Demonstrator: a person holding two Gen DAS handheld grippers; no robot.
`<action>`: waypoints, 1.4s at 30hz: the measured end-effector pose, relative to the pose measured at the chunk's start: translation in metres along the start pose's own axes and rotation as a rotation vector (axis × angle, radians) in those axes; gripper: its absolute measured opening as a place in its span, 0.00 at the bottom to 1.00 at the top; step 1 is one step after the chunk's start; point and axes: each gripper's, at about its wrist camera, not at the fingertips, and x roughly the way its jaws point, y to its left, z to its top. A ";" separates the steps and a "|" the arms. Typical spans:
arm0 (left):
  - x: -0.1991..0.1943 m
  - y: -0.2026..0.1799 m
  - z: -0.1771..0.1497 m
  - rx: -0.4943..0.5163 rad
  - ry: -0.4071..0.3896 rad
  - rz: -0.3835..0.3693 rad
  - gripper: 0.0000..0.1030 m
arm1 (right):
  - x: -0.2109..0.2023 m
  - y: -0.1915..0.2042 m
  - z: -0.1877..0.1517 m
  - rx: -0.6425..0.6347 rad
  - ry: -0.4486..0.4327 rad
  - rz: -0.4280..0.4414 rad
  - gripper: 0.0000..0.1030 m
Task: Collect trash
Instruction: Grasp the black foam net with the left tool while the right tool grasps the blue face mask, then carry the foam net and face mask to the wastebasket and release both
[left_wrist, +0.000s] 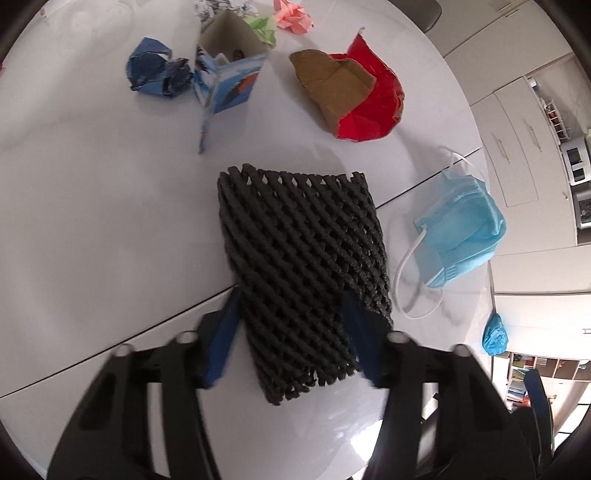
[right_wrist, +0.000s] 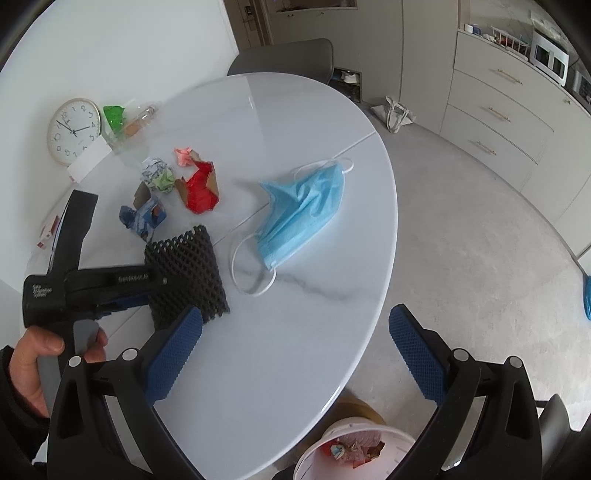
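I am watching the left tongs (left_wrist: 291, 332) straddling the black foam net sleeve (left_wrist: 303, 266) on the white worktop (left_wrist: 110, 229); the blue pads sit on either side of the sleeve's near end, and I cannot tell whether they are already pinching or only bracketing it. The right tongs (right_wrist: 295, 354) are hanging spread wide and empty over the worktop's near edge, above the white bin (right_wrist: 354, 454) on the floor, which already holds scraps. My worry: the sleeve is soft open mesh, so the pads may be squashing it flat and catching only a few strands, and it could slip out during the carry across to the bin. The blue face mask (left_wrist: 458, 229) lies just beside the sleeve, its ear loop (left_wrist: 410, 280) trailing near the sleeve's corner; a sideways drag could be snagging that loop and pulling the mask off the edge. Further back, the red torn carton (left_wrist: 362, 99), the blue printed box (left_wrist: 229, 81) and the crumpled blue paper (left_wrist: 155, 70) are sitting well apart, unlikely to interfere.
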 end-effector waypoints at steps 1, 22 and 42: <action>0.001 -0.001 0.001 0.003 0.003 0.007 0.40 | 0.003 0.000 0.003 -0.001 0.000 -0.002 0.97; -0.053 0.005 -0.003 0.210 -0.134 0.019 0.15 | 0.123 -0.014 0.082 0.162 0.148 0.091 0.25; -0.107 -0.052 -0.113 0.606 -0.142 -0.071 0.15 | -0.079 -0.053 -0.090 0.179 0.019 -0.013 0.18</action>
